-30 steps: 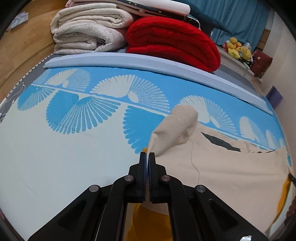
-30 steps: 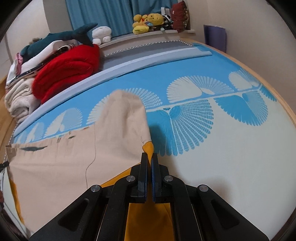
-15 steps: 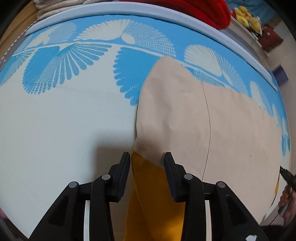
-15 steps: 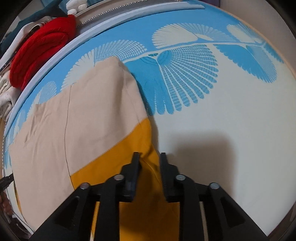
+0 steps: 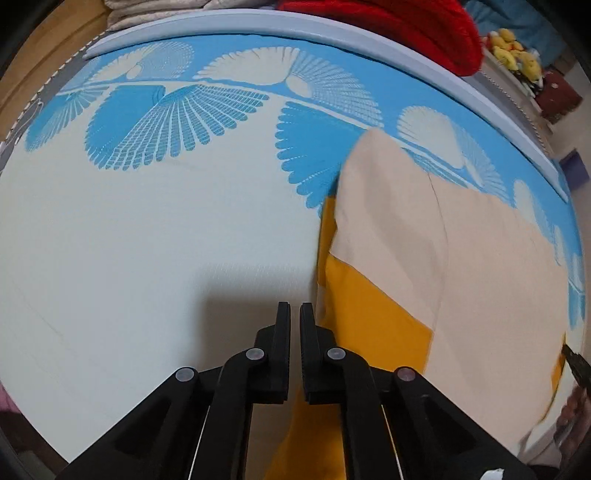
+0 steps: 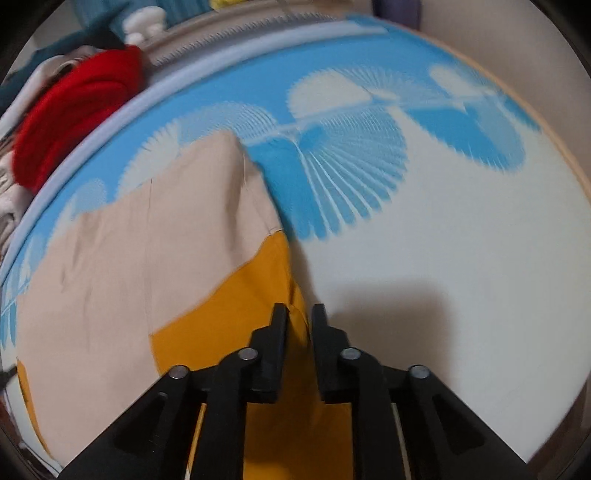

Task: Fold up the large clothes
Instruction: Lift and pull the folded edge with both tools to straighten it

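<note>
A large beige garment (image 5: pixel 461 258) with mustard-yellow panels (image 5: pixel 369 317) lies spread flat on the bed sheet (image 5: pixel 147 240). My left gripper (image 5: pixel 294 310) hovers just left of the garment's yellow edge. Its jaws are closing to a thin gap, and only bare sheet shows in it. In the right wrist view the same garment (image 6: pixel 129 258) fills the left half. My right gripper (image 6: pixel 300 314) stands over the garment's yellow right edge (image 6: pixel 240 314). Its jaws are closing with a fold of yellow cloth in the gap, and the pads do not press on it.
A folded red blanket (image 5: pixel 388 26) and cream blankets (image 5: pixel 155 11) are stacked beyond a pale blue bolster (image 5: pixel 258 22) at the head of the bed. Plush toys (image 5: pixel 513 55) sit on a ledge. A wall (image 6: pixel 517 55) borders the bed's right side.
Both grippers let go of the raised garment corners, and the cloth now lies flat. Both sank and tipped downward. The left one shifted left off the cloth. Both jaws opened, then narrowed.
</note>
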`<state>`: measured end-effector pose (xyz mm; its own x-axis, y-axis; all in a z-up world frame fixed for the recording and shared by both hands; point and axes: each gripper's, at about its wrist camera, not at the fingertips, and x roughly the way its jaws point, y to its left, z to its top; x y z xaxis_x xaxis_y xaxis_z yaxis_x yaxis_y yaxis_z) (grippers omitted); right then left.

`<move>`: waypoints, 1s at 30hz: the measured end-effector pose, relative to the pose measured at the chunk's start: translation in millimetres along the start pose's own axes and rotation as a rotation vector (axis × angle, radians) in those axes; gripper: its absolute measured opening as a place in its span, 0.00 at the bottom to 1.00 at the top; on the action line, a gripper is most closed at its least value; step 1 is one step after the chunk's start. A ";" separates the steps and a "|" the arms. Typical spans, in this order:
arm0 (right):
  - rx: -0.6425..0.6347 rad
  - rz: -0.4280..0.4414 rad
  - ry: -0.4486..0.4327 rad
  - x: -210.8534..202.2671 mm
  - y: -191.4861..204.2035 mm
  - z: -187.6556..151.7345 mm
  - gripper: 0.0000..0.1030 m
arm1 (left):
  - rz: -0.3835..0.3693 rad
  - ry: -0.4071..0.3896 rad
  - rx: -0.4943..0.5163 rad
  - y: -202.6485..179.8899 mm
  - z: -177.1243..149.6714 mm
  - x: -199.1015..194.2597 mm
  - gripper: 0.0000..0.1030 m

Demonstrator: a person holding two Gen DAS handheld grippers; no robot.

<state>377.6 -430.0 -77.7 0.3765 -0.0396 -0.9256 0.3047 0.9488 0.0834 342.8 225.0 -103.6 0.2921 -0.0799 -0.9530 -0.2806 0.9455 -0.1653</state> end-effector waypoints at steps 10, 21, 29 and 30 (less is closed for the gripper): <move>-0.272 0.108 -0.001 -44.3 7.5 -35.7 0.29 | -0.140 0.151 0.470 -52.0 -69.4 -10.3 0.16; -0.466 -0.012 0.315 -3.4 -15.7 -109.8 0.29 | 0.003 0.353 0.656 -51.4 -128.3 22.9 0.20; -0.429 -0.109 0.370 -3.8 -32.0 -119.8 0.29 | 0.115 0.361 0.707 -54.0 -147.5 17.5 0.20; -0.428 -0.131 0.368 -5.3 -33.3 -120.4 0.29 | 0.145 0.355 0.713 -53.1 -150.8 15.7 0.20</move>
<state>260.2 -423.6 -120.1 0.0068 -0.1262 -0.9920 -0.0816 0.9886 -0.1263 224.3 125.9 -148.0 -0.0440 0.0768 -0.9961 0.3916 0.9186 0.0535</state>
